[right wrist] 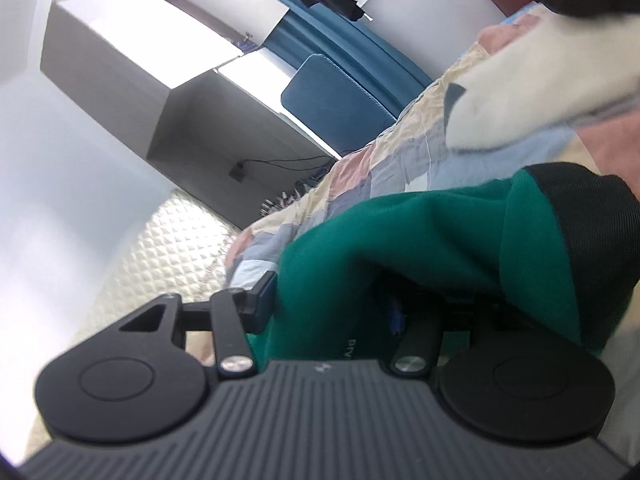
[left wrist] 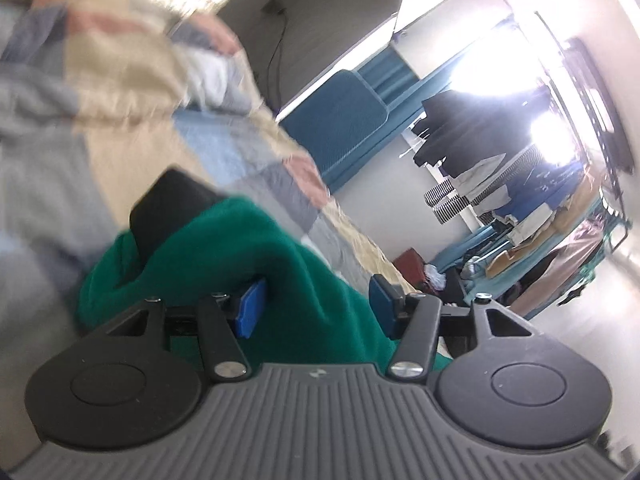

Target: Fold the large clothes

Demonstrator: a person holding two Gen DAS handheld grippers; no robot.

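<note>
- While the green sweater (left wrist: 256, 248) lies bunched on the quilted bed (left wrist: 132, 80), both tools look spread, pinching nothing.
- Left tool (left wrist: 316, 304): fabric sits loosely between its pads.
- Right tool (right wrist: 332, 304): draped over; lift clear before regrasping.

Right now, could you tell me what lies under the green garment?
A patchwork quilt shows beyond the green garment, which seems to lie on it. What is directly beneath is covered by the fabric.

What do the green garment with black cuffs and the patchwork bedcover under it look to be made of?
Green garment: probably thick fleece-like knit, matte and softly fuzzy; its black cuff shows fine ribbing. Patchwork bedcover: likely thin woven cotton, matte, creased, with stitched seams between pastel patches.
</note>
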